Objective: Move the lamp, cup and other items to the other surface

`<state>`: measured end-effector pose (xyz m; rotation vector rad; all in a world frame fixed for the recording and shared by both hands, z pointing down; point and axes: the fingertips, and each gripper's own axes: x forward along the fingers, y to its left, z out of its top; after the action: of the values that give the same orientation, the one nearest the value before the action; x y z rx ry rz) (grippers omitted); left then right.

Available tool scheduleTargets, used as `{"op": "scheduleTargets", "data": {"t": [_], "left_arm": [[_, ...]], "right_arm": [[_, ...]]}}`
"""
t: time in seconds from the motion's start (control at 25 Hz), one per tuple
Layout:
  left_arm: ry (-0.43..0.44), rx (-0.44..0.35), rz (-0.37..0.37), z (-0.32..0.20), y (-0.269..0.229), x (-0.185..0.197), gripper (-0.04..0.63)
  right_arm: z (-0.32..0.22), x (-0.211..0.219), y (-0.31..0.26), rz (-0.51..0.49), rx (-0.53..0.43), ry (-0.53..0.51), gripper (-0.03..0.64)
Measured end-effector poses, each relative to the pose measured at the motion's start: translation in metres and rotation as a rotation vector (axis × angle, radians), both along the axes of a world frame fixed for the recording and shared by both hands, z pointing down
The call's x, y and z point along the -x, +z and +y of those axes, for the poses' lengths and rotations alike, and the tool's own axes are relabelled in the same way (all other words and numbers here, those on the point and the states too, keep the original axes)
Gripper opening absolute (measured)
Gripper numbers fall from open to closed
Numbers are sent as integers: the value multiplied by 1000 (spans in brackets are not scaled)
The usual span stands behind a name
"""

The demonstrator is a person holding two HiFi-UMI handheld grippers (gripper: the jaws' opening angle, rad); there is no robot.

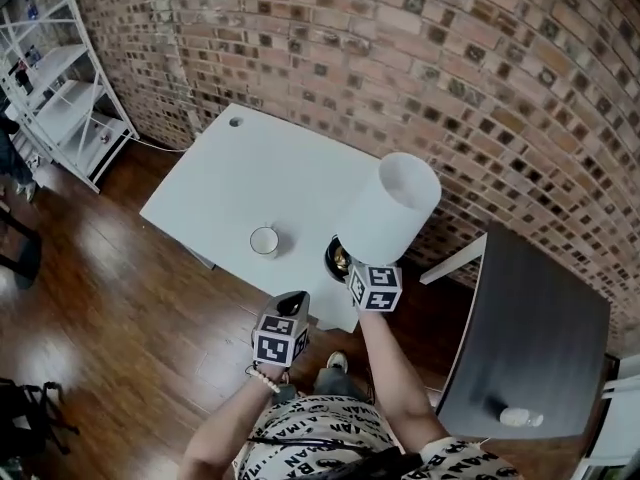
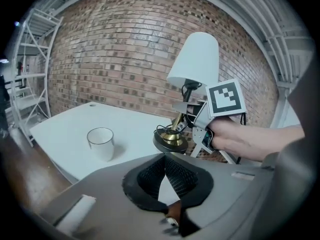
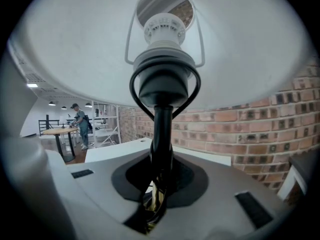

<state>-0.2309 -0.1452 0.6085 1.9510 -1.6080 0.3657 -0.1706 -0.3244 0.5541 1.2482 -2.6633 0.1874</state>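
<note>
left gripper (image 2: 164,160): your tips meet, nothing between them.
right gripper (image 3: 156,191): clamped on the lamp (image 1: 392,208) stem, under the shade.
lamp: upright, base at the white table's (image 1: 225,173) near right corner.
cup (image 1: 264,241): upright on the white table, left of the base, showing only white inside.
room: the dark table (image 1: 530,328) to your right is mostly bare.

The left and far stretch of the white table (image 1: 215,173) lies bare, room enough for my left gripper (image 1: 292,300); only the cup (image 1: 264,241) stands by its near edge. The lamp (image 1: 395,208) (wide shade) blocks the near right corner. The brick wall (image 1: 300,48) closes the far side. The dark table (image 1: 540,328) on the right is bare but for a small white object (image 1: 520,417) at its near end.
</note>
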Motion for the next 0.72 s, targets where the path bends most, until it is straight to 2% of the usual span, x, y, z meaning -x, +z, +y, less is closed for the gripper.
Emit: {"op": "scheduleTargets", "data": {"t": [0.28,0.56,0.72], "left_arm": [[-154,1,17,3,13,30,2],[-262,19,16,8,16,49,2],[-289,25,23,8,19,54,2]], "right_arm": [[-12,68,28,33,3,-174,57],[-22,106,49,53,27,-259,57],[-24,117,56,58,32,-286,57]]}}
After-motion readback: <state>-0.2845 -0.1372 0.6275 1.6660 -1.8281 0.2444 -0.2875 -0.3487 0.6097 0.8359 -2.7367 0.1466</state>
